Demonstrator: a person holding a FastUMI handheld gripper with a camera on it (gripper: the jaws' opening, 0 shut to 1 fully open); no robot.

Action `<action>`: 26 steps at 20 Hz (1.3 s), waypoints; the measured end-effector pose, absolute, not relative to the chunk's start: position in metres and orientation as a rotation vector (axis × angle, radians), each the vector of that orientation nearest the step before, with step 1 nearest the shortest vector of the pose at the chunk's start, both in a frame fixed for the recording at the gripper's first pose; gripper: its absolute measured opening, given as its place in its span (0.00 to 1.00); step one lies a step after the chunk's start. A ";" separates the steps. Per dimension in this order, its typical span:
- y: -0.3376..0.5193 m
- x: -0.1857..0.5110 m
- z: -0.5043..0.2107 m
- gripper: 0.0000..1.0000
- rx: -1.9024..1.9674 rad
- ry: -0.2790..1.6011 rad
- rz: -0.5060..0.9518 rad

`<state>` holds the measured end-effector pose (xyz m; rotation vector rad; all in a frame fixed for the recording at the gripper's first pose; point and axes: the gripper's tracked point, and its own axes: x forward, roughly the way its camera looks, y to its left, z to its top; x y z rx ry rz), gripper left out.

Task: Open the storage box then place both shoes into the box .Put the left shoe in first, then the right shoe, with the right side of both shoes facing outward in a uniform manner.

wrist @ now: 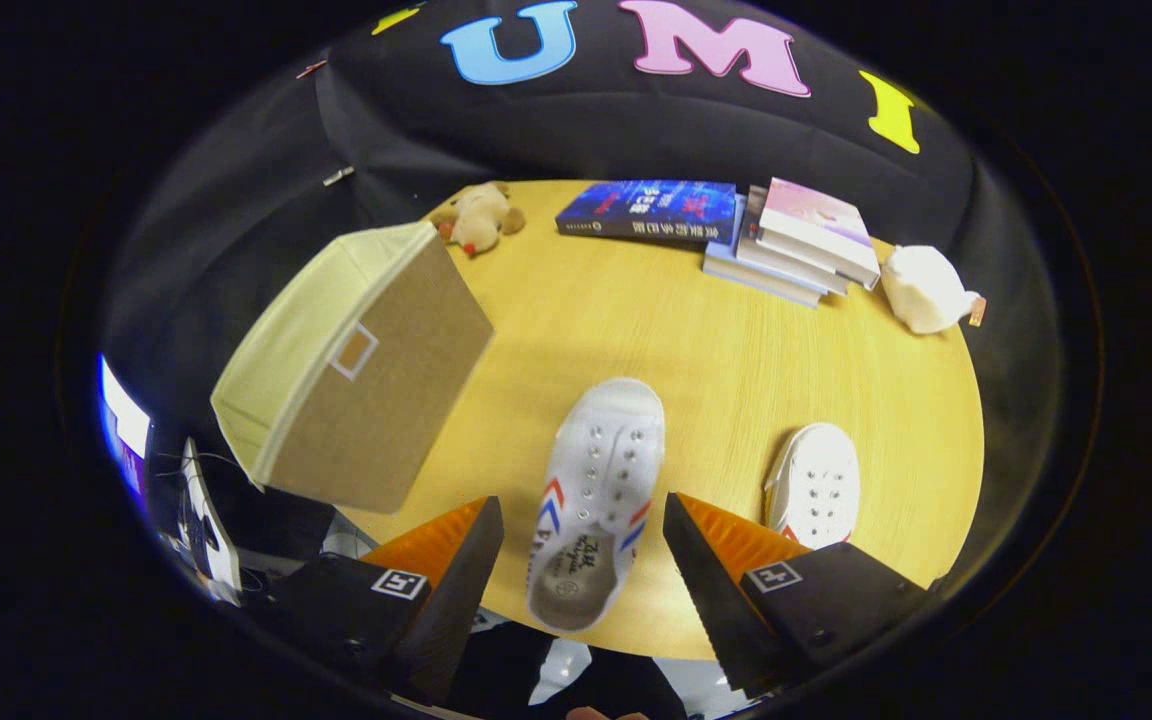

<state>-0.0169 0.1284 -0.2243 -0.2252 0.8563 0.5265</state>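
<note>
A: Gripper [583, 520] hanging released, fingers straddling the near shoe [596, 500]; other shoe [814, 485] at 3 o'clock, storage box [356, 365] at 10.
B: Looking light, soft canvas — pinching the heel collar.

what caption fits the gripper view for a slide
Open gripper poised over a white canvas shoe between its fingers, second white shoe beside, beige fabric storage box on round wooden table.

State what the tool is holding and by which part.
Nothing. The tool is open, its fingers either side of the nearer white shoe without touching it.
</note>
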 end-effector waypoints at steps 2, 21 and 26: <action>0.111 -0.015 -0.245 0.99 -0.274 0.883 0.518; 0.119 -0.005 -0.309 0.16 -0.100 1.021 0.446; 0.123 -0.005 -0.295 0.05 0.056 1.028 0.365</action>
